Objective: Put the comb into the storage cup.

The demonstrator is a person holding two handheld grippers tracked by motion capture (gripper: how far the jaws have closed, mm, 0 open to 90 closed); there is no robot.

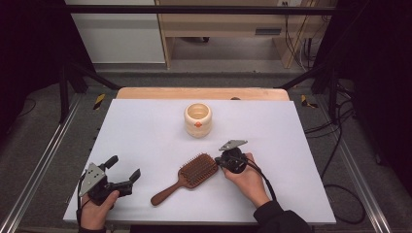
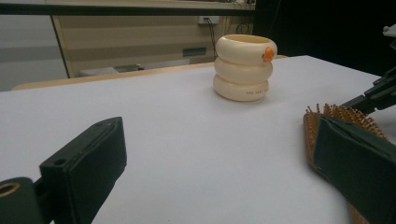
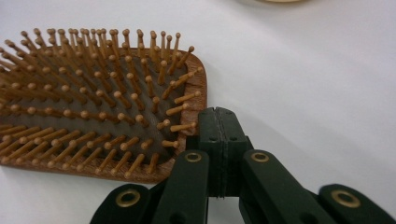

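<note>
Resting brush-side: right hand-held gripper (image 3: 218, 122) closed | hairbrush (image 3: 93, 107) bristles up

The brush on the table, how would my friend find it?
Look at the white table. Near its front edge, between the two hands, lies a wooden hairbrush, bristles up, handle pointing toward the left hand-held gripper. Unlike the round cream cup farther back, it is flat, brown and covered in little pins.
</note>
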